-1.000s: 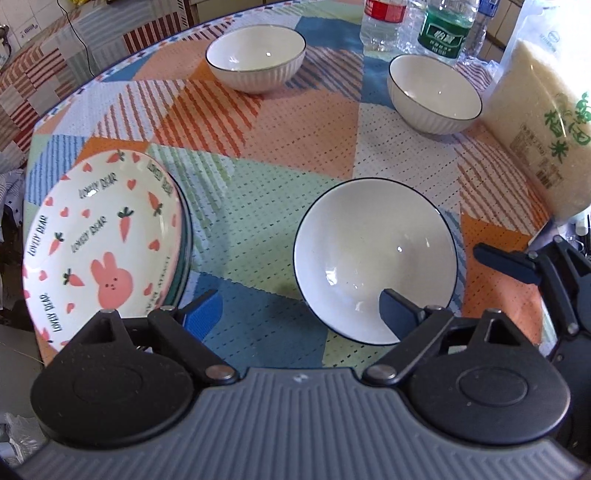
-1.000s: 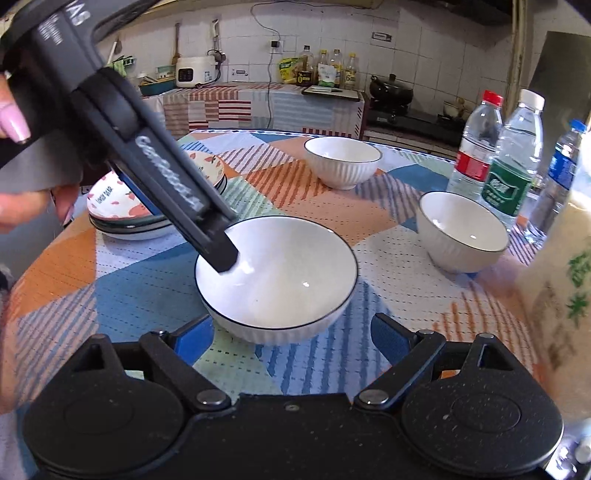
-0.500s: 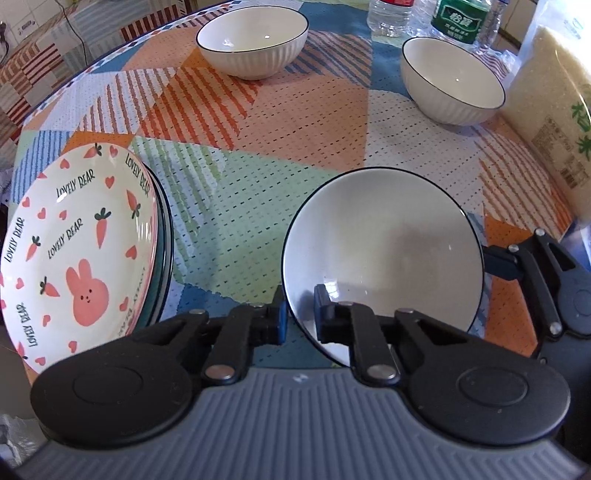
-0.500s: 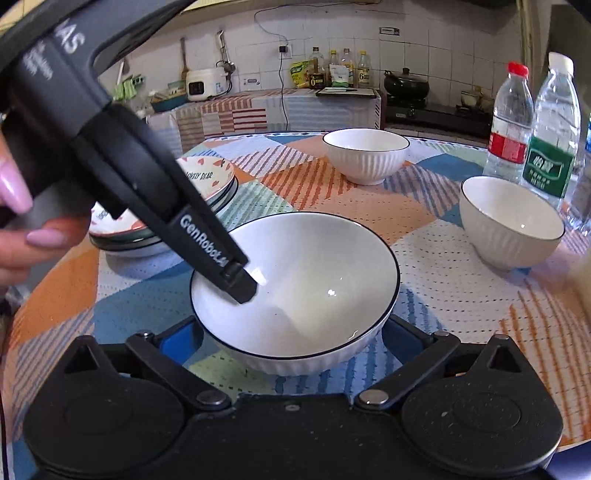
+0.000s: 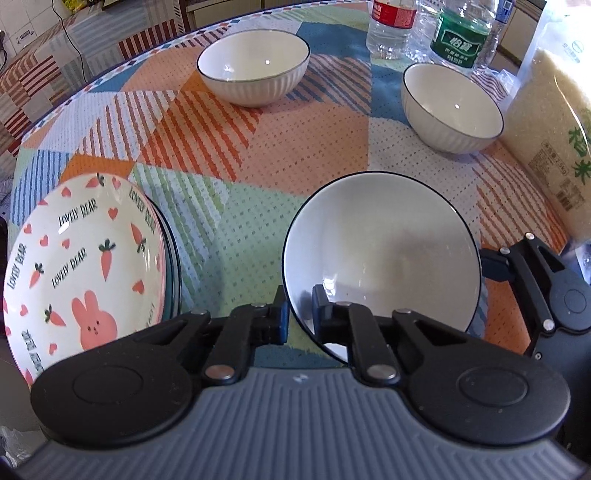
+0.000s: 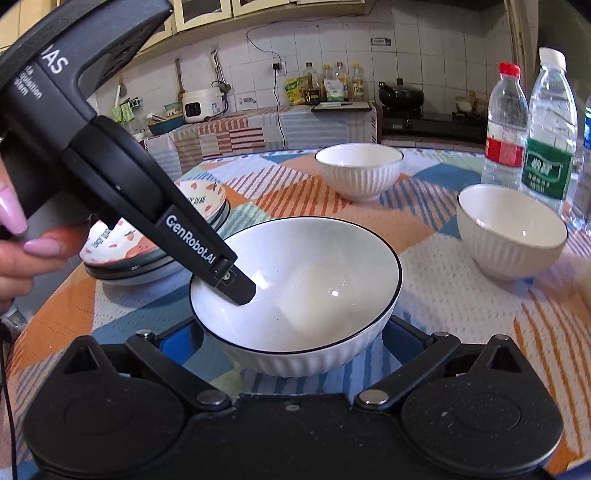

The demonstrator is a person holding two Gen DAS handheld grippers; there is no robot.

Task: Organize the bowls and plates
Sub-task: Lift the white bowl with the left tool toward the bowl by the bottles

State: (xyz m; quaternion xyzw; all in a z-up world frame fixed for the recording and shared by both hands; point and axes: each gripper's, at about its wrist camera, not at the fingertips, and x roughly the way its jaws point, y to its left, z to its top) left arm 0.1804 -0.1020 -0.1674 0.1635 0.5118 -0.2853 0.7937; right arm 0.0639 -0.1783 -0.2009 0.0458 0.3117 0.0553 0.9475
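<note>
Gripping: the left gripper (image 5: 297,319) is clamped on the rim of the near bowl (image 5: 384,258), one finger inside and one outside the wall.
Near bowl: white and glossy inside, ribbed white outside, thin dark line around the lip; it sits on the patterned tablecloth (image 5: 258,155) close to the table's near edge.
Right gripper: the right gripper (image 6: 295,332) has its jaws spread wide, one finger on either side of the same bowl low down; whether the pads touch the wall cannot be told.
Hand: a hand (image 6: 22,251) with pink nails holds the left tool at the left edge of the right wrist view.
Plates: a stack of plates (image 5: 85,273) lies just left of the near bowl, apart from it; the top one is cream with a pink rabbit, carrots and hearts, and hangs at the table's left edge.
Other bowls: a far bowl (image 5: 255,70) stands across the table, and a right bowl (image 5: 452,107) stands near the bottles; both are upright and well apart from the near bowl.
Open room: bare cloth lies between the three bowls and between the plates and the far bowl.
Clutter: water bottles (image 5: 461,33) stand at the far right rim, and a bag of rice (image 5: 554,122) stands just beside the right bowl, closing off the right side.
</note>
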